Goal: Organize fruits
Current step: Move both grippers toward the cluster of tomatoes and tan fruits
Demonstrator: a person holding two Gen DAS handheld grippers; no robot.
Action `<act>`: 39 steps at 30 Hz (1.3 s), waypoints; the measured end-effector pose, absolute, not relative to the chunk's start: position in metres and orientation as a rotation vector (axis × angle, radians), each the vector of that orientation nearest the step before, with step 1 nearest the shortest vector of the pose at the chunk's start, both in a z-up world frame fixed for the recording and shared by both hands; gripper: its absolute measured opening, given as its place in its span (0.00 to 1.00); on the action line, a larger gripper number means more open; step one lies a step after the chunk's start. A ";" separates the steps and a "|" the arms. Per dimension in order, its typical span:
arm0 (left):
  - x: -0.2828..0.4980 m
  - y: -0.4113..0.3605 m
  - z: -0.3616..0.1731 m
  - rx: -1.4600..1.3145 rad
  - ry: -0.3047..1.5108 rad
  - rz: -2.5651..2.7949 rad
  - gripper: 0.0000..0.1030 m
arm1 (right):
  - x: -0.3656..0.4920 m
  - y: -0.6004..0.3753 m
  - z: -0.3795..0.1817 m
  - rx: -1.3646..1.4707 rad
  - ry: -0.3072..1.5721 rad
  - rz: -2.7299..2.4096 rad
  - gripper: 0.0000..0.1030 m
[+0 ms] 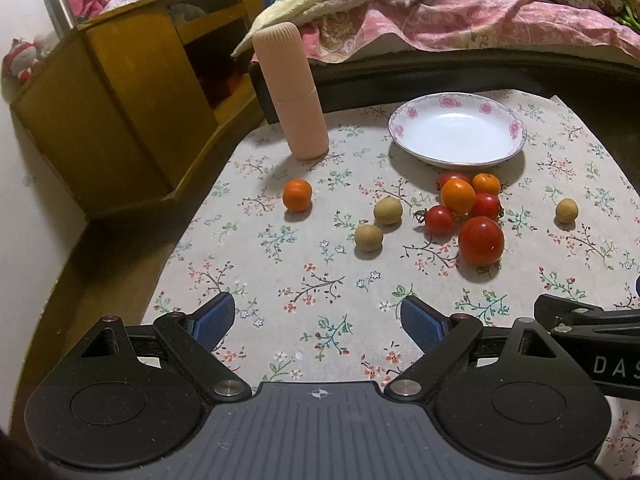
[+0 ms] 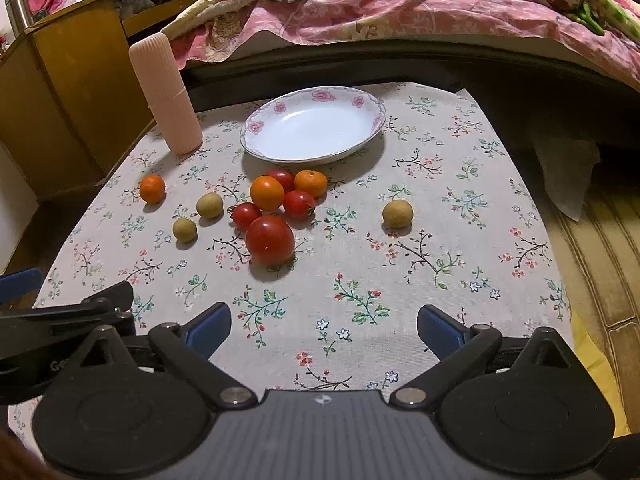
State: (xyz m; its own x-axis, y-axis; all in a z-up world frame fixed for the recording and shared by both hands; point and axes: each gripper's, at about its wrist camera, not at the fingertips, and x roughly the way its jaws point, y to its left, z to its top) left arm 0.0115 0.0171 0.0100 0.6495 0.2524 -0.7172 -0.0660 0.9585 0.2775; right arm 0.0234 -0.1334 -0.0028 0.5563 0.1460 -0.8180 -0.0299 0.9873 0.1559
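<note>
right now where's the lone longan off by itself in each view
Left wrist view: the lone longan sits at the far right, apart from the fruit cluster.
Right wrist view: the lone longan sits right of centre, right of the cluster.
Shared landmark: the white floral plate, behind the cluster in both.

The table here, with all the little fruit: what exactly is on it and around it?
plate: one, white with pink flowers, empty, far side of the cloth
red tomatoes: four, clustered in front of the plate
orange fruits: three, one alone at left, two in the cluster
tan round fruits: three, two left of the cluster, one apart at right
ribbed tube: one, pale pink, upright, left of the plate
tablecloth: one, grey floral
wooden cabinet: one, at left
bedding: pink floral, behind
left gripper: black, blue pads, jaws open, empty
right gripper: the same, open, empty
</note>
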 end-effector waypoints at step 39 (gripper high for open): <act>0.062 0.022 -0.005 0.199 0.803 -0.091 0.88 | 0.058 -0.148 -0.008 0.139 0.929 0.133 0.95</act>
